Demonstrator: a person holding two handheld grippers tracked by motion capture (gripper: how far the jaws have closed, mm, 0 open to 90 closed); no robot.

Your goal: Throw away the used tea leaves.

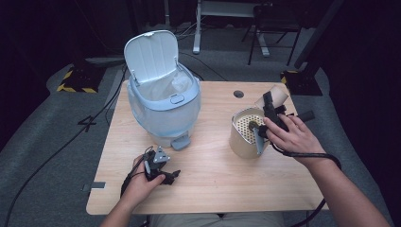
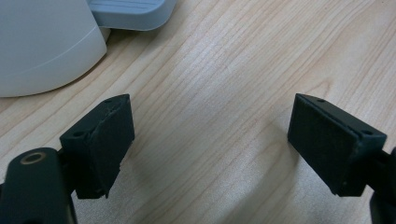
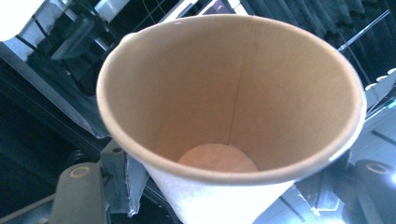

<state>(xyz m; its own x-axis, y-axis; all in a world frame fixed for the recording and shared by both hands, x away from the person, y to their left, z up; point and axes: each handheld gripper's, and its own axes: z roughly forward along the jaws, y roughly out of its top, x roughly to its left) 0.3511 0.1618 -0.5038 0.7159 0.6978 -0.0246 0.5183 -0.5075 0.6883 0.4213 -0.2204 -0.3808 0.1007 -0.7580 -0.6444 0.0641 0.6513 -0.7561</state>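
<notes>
Landmark: a pale blue pedal bin (image 1: pixel 163 101) stands toward the far left of my counter (image 1: pixel 213 175), its lid tipped up and open, a liner inside.
Left tongs (image 1: pixel 158 165): resting low on the wood just in front of the bin's foot pedal (image 1: pixel 181 142), spread wide, holding nothing.
Right tongs (image 1: pixel 269 111): well to the right of the bin, clamped on a paper cup (image 3: pixel 233 107), raised above a perforated metal canister (image 1: pixel 246 132).
Cup: brown inside, empty, tipped on its side.
Handling: I judge it light and thin-walled, easily crushed; a gentle hold low on the wall suits it.
Room: bare wood lies between canister and bin; the raised lid and bin rim are the edges to clear.
</notes>
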